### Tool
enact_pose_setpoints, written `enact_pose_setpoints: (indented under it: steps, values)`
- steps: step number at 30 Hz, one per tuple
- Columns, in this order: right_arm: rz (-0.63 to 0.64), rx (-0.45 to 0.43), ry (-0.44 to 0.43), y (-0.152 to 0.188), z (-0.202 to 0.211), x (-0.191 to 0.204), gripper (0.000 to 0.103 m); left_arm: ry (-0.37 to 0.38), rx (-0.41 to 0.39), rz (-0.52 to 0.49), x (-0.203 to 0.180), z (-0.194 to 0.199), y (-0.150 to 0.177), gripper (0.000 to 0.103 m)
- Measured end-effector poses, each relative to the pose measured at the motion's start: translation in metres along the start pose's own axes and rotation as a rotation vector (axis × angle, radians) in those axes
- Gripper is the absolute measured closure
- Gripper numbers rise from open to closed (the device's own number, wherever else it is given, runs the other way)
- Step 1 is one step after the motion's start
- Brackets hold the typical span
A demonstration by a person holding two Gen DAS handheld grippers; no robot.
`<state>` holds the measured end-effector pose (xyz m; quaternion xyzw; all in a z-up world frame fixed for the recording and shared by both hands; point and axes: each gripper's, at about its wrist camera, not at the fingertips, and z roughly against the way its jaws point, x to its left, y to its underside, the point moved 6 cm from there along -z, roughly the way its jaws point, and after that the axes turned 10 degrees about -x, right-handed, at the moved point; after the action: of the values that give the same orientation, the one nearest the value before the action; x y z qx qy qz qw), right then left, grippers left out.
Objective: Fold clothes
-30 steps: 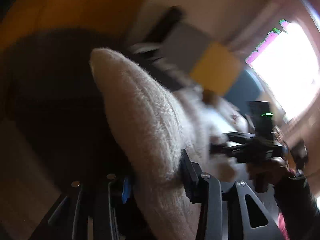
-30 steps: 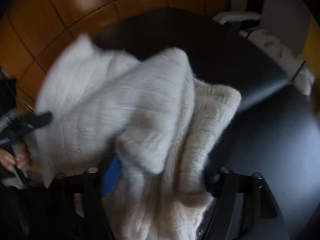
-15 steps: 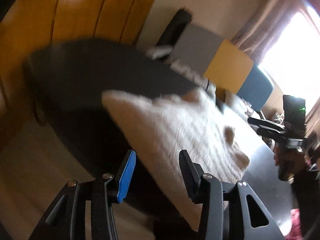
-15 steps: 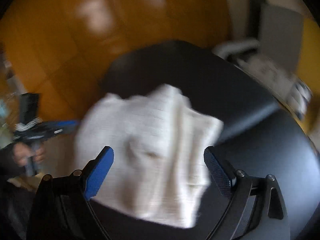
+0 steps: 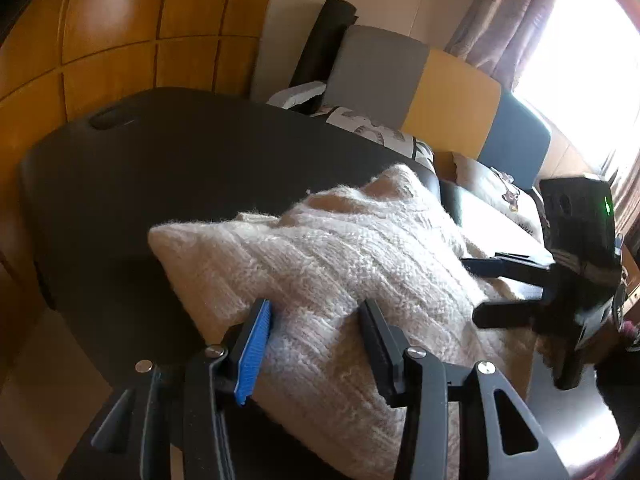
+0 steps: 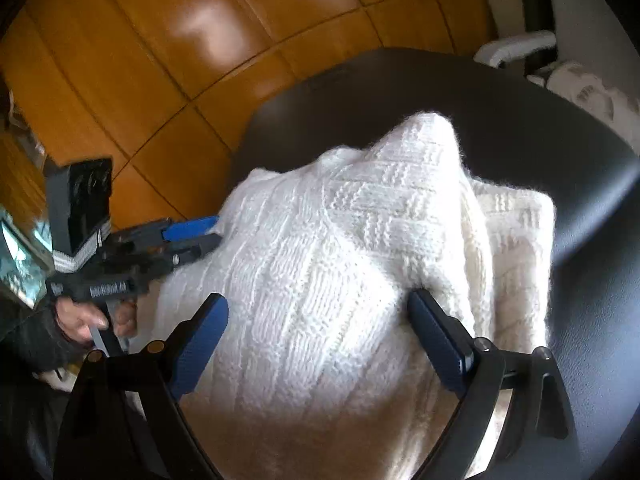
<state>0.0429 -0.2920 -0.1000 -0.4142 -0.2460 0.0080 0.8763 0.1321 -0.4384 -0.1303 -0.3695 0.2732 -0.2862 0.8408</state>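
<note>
A cream knit sweater (image 5: 340,248) (image 6: 340,220) lies folded in a thick bundle on the round black table (image 5: 160,152) (image 6: 520,112). My left gripper (image 5: 316,308) (image 6: 216,234) is at the bundle's left edge. Its jaws are opening, and knit fabric shows between the blue pad and the black pad without being pinched. My right gripper (image 6: 316,300) (image 5: 472,288) hovers over the near side with its fingers spread wide. The sweater lies under the gap and neither pad presses on it. A hand (image 6: 80,320) holds the left gripper's handle.
Behind the table stands a sofa with grey (image 5: 376,72), yellow (image 5: 452,104) and blue (image 5: 516,140) back cushions and patterned cloth (image 5: 372,128) on the seat. Orange-brown wall panels (image 6: 180,60) curve round the far left. A bright window (image 5: 592,40) is at the right.
A second ago both grippers held the sweater lifted in folds. It has dropped onto the table, the right jaws have spread wide, and both grippers have drawn back a little.
</note>
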Motion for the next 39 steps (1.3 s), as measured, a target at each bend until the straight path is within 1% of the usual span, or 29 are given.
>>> enact_pose_setpoints:
  steps: [2, 3, 4, 5, 7, 9, 10, 11, 12, 13, 14, 15, 17, 18, 21, 22, 23, 24, 26, 27, 30, 31, 33, 36, 38, 39]
  values:
    - [0.039, 0.015, 0.009, 0.0, 0.002, 0.004, 0.009, 0.016, -0.016, 0.025, 0.002, 0.007, -0.007, 0.057]
    - [0.056, 0.023, 0.011, -0.003, 0.005, 0.008, 0.009, 0.024, -0.047, 0.02, 0.0, 0.012, -0.014, 0.057]
    - [0.072, 0.031, 0.012, -0.007, 0.011, 0.013, 0.009, 0.032, -0.08, 0.013, -0.001, 0.018, -0.021, 0.057]
    - [0.088, 0.039, 0.013, -0.012, 0.017, 0.018, 0.009, 0.04, -0.11, 0.001, 0.006, 0.033, -0.026, 0.057]
    - [0.131, 0.048, 0.016, -0.022, 0.028, 0.025, 0.009, 0.071, -0.149, -0.047, 0.001, 0.038, -0.041, 0.057]
    - [0.186, 0.04, 0.001, -0.032, 0.036, 0.032, 0.009, 0.091, -0.138, -0.112, -0.012, 0.023, -0.051, 0.057]
    - [0.206, 0.05, -0.003, -0.033, 0.035, 0.032, 0.009, 0.092, -0.122, -0.143, -0.017, 0.013, -0.054, 0.057]
    - [0.224, 0.068, 0.006, -0.031, 0.03, 0.029, 0.009, 0.097, -0.078, -0.179, -0.02, -0.004, -0.051, 0.057]
    - [0.228, 0.091, 0.016, -0.029, 0.023, 0.025, 0.009, 0.096, 0.005, -0.2, -0.02, -0.023, -0.041, 0.057]
    - [0.209, 0.106, 0.019, -0.024, 0.018, 0.018, 0.009, 0.094, 0.092, -0.22, -0.02, -0.042, -0.03, 0.055]
    - [0.184, 0.11, 0.014, -0.017, 0.015, 0.01, 0.009, 0.1, 0.09, -0.204, -0.02, -0.051, -0.028, 0.054]
    - [0.159, 0.114, 0.009, -0.011, 0.013, 0.003, 0.009, 0.113, 0.087, -0.192, -0.021, -0.05, -0.033, 0.054]
    - [0.093, 0.078, -0.02, -0.012, 0.026, -0.002, 0.009, 0.139, 0.082, -0.171, -0.022, -0.046, -0.044, 0.054]
    - [0.053, 0.051, -0.038, -0.016, 0.038, -0.003, 0.009, 0.153, 0.055, -0.181, -0.024, -0.04, -0.05, 0.054]
    - [-0.016, -0.011, -0.076, -0.019, 0.08, -0.006, 0.009, 0.214, 0.004, -0.292, -0.037, -0.025, -0.061, 0.054]
    - [-0.034, -0.008, -0.098, -0.016, 0.09, -0.005, 0.009, 0.246, -0.004, -0.331, -0.043, -0.024, -0.063, 0.054]
    - [-0.052, 0.0, -0.128, -0.012, 0.096, -0.002, 0.009, 0.263, 0.002, -0.359, -0.049, -0.028, -0.066, 0.054]
    - [-0.071, 0.009, -0.157, -0.007, 0.103, 0.001, 0.008, 0.271, 0.012, -0.385, -0.053, -0.031, -0.068, 0.054]
    - [-0.096, 0.023, -0.173, 0.007, 0.114, 0.001, 0.006, 0.281, 0.022, -0.426, -0.061, -0.041, -0.076, 0.054]
    - [-0.107, 0.03, -0.174, 0.014, 0.12, 0.001, 0.006, 0.286, 0.02, -0.428, -0.065, -0.052, -0.084, 0.054]
    - [-0.134, 0.04, -0.181, 0.034, 0.132, -0.001, 0.006, 0.357, 0.034, -0.373, -0.074, -0.073, -0.109, 0.054]
    - [-0.149, 0.039, -0.195, 0.039, 0.134, -0.001, 0.006, 0.377, 0.043, -0.361, -0.075, -0.078, -0.115, 0.054]
    - [-0.183, 0.037, -0.235, 0.044, 0.132, 0.001, 0.006, 0.436, 0.086, -0.352, -0.079, -0.09, -0.121, 0.054]
    - [-0.196, 0.038, -0.206, 0.05, 0.124, 0.001, 0.006, 0.512, 0.163, -0.368, -0.087, -0.11, -0.127, 0.054]
    - [-0.241, 0.004, -0.199, 0.05, 0.126, -0.004, 0.006, 0.507, 0.202, -0.375, -0.09, -0.126, -0.129, 0.054]
    - [-0.261, -0.012, -0.195, 0.05, 0.128, -0.006, 0.006, 0.524, 0.223, -0.371, -0.091, -0.128, -0.127, 0.054]
